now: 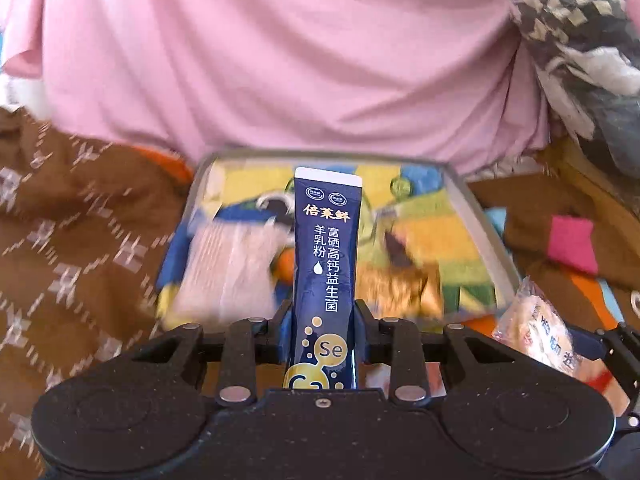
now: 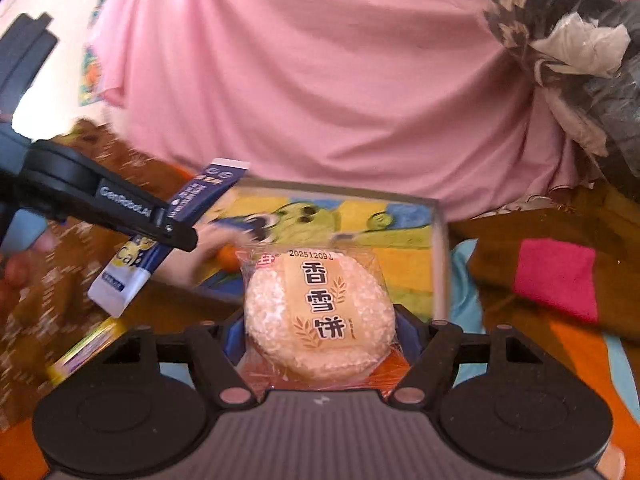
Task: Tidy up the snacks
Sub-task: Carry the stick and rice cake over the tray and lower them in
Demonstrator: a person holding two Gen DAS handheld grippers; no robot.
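The left claw [image 1: 322,334] is clenched on a dark blue powder sachet [image 1: 325,264], whose long axis runs straight forward out of the claw, its white sealed end pointing toward the shallow tray [image 1: 476,216] that lies directly ahead and below. The right claw [image 2: 320,334] is clenched on a wrapped round rice cracker [image 2: 320,312], held flat with its printed face up, and the same tray [image 2: 439,248] is seen just ahead of it, its near edge hidden under the cracker. In the right wrist view the left claw [image 2: 176,228] is found forward and to the left, the sachet [image 2: 168,236] slanted over the tray's left corner, so the left one is judged slightly nearer to a drop. Blurred packets [image 1: 228,268] are already lying inside the tray. A forward and downward move is what each release would call for.
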